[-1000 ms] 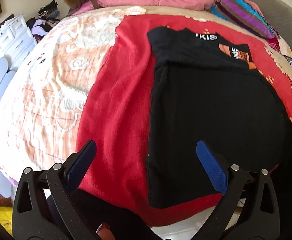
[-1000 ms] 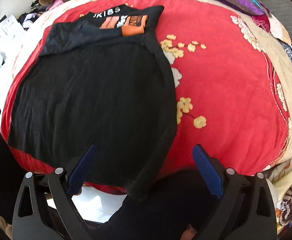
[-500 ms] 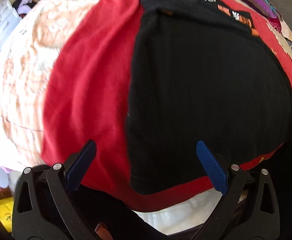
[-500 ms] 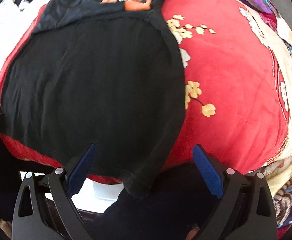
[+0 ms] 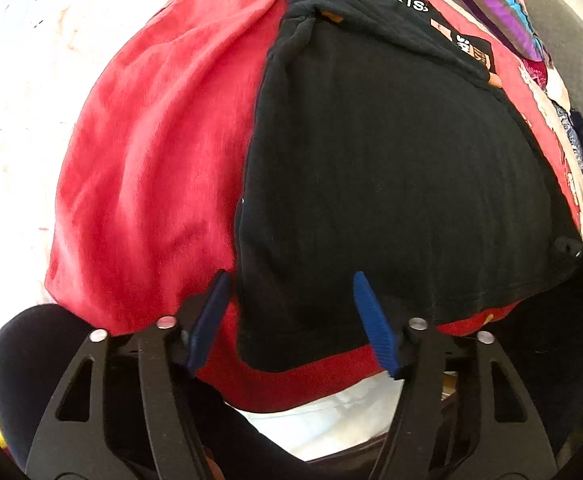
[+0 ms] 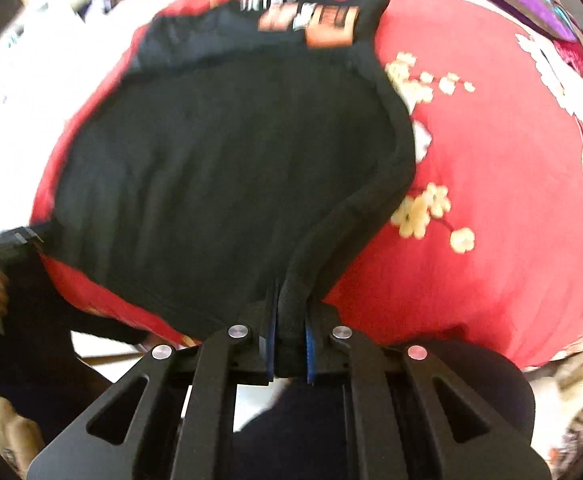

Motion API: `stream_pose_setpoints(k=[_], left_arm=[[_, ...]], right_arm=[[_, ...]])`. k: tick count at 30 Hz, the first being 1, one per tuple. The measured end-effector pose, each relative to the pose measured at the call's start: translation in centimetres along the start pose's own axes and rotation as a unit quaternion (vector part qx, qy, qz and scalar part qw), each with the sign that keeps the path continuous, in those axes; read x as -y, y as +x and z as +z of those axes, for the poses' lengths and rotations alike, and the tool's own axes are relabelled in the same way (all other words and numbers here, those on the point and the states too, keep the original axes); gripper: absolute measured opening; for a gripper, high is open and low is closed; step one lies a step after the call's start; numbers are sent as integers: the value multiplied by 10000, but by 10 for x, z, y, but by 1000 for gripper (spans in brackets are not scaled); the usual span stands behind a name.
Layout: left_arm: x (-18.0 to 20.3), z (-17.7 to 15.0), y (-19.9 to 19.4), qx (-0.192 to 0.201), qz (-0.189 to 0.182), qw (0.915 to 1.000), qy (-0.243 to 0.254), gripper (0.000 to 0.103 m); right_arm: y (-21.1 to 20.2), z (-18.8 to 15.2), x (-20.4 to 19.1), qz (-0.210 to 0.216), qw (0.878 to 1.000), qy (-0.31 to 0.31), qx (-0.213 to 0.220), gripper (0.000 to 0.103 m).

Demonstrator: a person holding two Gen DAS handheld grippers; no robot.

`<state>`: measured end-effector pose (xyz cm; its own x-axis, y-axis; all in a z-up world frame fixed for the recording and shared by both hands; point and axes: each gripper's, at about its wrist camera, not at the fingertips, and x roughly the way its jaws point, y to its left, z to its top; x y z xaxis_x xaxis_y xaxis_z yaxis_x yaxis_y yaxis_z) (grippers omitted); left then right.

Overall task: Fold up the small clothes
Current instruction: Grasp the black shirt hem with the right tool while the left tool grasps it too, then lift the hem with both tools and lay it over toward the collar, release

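Left wrist view: black shirt (image 5: 391, 184) lies flat on the red blanket (image 5: 151, 168), filling centre to 3 o'clock, printed end folded over at 1 o'clock. Left gripper (image 5: 291, 312) at 6 o'clock, jaws half apart and just been closing, straddling the shirt's near left corner; pads not visibly pressing the cloth. Right wrist view: blurred; same shirt spreads from centre to 11 o'clock on the blanket, flower print (image 6: 427, 212) at 3 o'clock. Right gripper (image 6: 289, 340) at 6 o'clock, jaws just closed, clamped tight on the shirt's near right corner, cloth bunched between the pads.
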<state>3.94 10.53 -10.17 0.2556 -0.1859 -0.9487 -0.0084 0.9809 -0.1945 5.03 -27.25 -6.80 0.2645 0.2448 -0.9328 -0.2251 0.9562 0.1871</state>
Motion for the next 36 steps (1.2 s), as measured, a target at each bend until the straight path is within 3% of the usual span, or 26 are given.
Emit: stream_pose_setpoints(k=[3, 7, 13, 15, 17, 24, 30, 36], left_arm=[[0, 1, -2, 1, -129, 9999, -47, 44], [-3, 1, -2, -14, -195, 9997, -169, 40], [-13, -1, 0, -99, -290, 9988, -386, 38], [-12, -1, -1, -78, -273, 9990, -350, 9], [-9, 1, -6, 46, -298, 9990, -317, 3], [-3, 23, -49, 851, -775, 9930, -262, 2], [-20, 72, -68, 1272, -1185, 9822, -716, 2], [-39, 118, -54, 1434, -1317, 9718, -1333, 2]], right_arm=[[-23, 3, 11, 482, 9969, 304, 549, 9], [-46, 18, 24, 708, 9884, 569, 1221, 9], [-48, 45, 26, 792, 9817, 712, 1576, 9], [-45, 51, 26, 814, 9806, 758, 1616, 9], [-43, 55, 27, 858, 9793, 821, 1637, 9], [-40, 63, 33, 1036, 9727, 1010, 1816, 9], [-42, 85, 50, 1278, 9594, 1342, 2125, 9], [-35, 123, 61, 1205, 9535, 1391, 2385, 9]])
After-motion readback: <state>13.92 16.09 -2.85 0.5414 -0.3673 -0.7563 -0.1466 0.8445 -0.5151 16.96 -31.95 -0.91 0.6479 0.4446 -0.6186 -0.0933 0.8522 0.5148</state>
